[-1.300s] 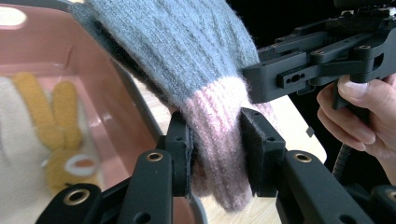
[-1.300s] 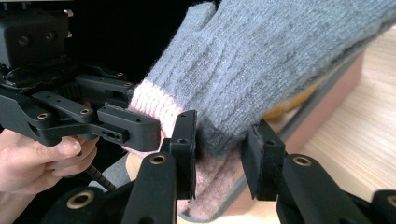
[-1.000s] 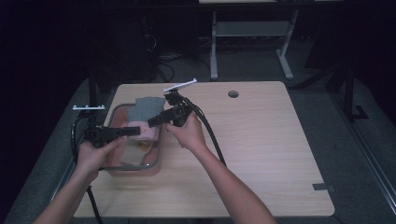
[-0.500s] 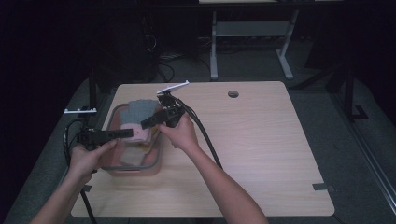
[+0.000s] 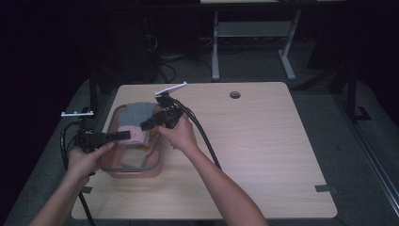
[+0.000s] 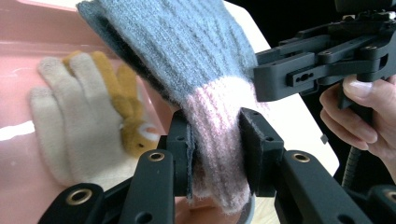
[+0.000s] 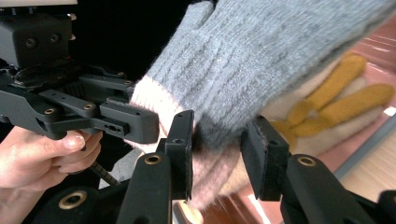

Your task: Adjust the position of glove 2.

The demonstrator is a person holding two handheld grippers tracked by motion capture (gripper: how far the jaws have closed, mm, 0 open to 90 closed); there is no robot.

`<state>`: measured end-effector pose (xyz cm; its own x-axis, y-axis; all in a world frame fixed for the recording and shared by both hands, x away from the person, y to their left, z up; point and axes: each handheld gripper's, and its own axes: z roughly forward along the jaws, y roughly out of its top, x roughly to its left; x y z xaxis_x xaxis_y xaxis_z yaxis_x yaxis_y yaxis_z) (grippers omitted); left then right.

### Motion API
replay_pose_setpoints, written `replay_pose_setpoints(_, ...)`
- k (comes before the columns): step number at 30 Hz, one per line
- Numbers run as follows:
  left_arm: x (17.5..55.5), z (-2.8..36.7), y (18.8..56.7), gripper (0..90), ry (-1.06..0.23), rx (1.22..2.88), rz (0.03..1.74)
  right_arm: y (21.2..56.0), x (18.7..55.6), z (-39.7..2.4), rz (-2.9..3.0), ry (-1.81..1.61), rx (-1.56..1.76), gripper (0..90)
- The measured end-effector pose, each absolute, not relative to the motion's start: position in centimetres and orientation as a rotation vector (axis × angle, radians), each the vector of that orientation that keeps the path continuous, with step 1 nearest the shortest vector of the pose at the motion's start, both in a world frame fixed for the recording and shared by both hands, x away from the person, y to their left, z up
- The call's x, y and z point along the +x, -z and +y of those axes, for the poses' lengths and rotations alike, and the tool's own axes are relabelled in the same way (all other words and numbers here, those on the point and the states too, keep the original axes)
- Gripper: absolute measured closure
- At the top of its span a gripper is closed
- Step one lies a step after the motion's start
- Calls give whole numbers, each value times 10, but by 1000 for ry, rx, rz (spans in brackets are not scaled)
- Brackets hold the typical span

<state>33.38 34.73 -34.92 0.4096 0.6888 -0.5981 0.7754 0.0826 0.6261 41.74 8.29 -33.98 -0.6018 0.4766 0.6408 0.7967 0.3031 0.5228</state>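
Observation:
A grey knit glove with a pink cuff hangs over a pink bin at the table's left. My left gripper is shut on the pink cuff, coming in from the bin's left side. My right gripper is closed on the same cuff end, where the grey meets the pink, and reaches in from the right. The two grippers' tips are close together. In the bin lies a beige glove with yellow fingers, also seen under the grey one.
The bin sits near the wooden table's left edge. A round cable hole is at the table's far side. Black cables trail from both grippers. A desk frame stands on the dark floor beyond.
Both hands have shifted a little to the left with the glove, the left one more, and it has sunk slightly toward the bin's left rim.

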Motion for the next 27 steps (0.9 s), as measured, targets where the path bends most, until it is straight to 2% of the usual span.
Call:
replay_pose_setpoints(7, 334, 357, 369, 673, 100, 1657, 1366, 339, 417, 76, -2224, 1208, -1144, 655)
replay_pose_setpoints(21, 339, 347, 396, 663, 86, 1783, 1499, 338, 415, 42, -2234, 1215, -1175, 626)
replay_pose_setpoints(23, 340, 346, 399, 652, 81, 1804, 1517, 338, 413, 34, -2236, 1215, -1181, 616)
replay_pose_setpoints(27, 338, 344, 397, 565, 33, 1851, 1516, 338, 409, 23, -2236, 1214, -1199, 602)
